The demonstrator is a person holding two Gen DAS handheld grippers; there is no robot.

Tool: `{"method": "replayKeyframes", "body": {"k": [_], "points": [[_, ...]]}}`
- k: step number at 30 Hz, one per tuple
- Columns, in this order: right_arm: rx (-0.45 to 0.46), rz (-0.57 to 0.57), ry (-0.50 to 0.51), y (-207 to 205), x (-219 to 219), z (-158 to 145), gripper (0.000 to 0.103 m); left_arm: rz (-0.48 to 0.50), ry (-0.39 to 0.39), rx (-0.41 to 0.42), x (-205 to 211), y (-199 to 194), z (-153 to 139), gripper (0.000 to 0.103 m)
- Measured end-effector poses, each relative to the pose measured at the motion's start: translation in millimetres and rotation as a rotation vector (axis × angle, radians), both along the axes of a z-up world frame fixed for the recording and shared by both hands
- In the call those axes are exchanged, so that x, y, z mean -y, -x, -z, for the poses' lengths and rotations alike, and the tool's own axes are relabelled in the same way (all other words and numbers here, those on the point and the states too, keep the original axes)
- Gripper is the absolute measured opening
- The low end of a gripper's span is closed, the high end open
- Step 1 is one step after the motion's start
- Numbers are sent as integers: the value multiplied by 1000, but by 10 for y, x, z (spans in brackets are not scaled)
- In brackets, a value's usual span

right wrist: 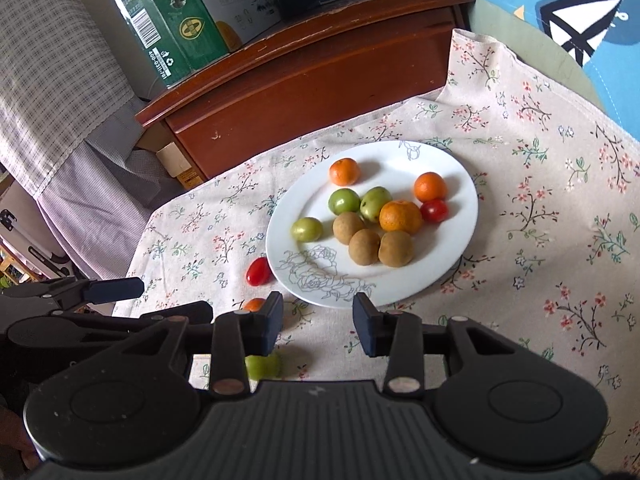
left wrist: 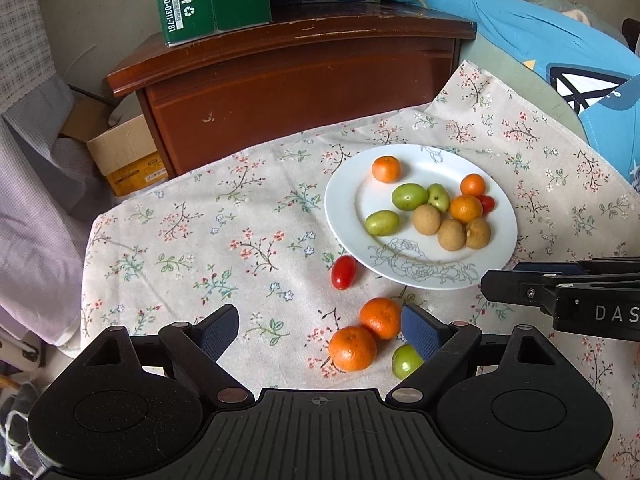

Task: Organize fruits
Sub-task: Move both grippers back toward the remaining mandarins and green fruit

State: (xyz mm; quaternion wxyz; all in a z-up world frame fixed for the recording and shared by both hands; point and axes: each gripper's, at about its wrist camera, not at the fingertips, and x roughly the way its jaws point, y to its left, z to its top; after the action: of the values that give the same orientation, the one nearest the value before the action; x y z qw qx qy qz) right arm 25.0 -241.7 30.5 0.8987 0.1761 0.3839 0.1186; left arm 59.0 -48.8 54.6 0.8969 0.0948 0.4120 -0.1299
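Most fruit sits on the plate [left wrist: 420, 276]; four pieces [left wrist: 352, 349] lie loose at lower centre. Both the left gripper [left wrist: 320, 336] and the right gripper [right wrist: 318, 326] gape wide, empty.

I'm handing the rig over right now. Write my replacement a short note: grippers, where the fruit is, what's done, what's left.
Left gripper: open, empty, low over the two loose tangerines.
Right gripper: open, empty, at the near rim of the plate.
Done: on the plate are three tangerines, three green fruits, three brown fruits and one cherry tomato.
Left: on the cloth lie the two tangerines, one green fruit and one cherry tomato beside the plate.
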Motion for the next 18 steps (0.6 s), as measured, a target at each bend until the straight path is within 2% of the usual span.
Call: {"method": "replayKeyframes", "body": {"k": [5,15,18], "points": [[-14,-44,4,73,-109,40,40,-35,28,-24,-211,53,20,90],[-23,-139,46,131,-338,129,41,-78,27,-29,-547,164,117,90],[-16,-174,70,131,-421,159,41,-112,79,-57,-657,129,156,90]]}}
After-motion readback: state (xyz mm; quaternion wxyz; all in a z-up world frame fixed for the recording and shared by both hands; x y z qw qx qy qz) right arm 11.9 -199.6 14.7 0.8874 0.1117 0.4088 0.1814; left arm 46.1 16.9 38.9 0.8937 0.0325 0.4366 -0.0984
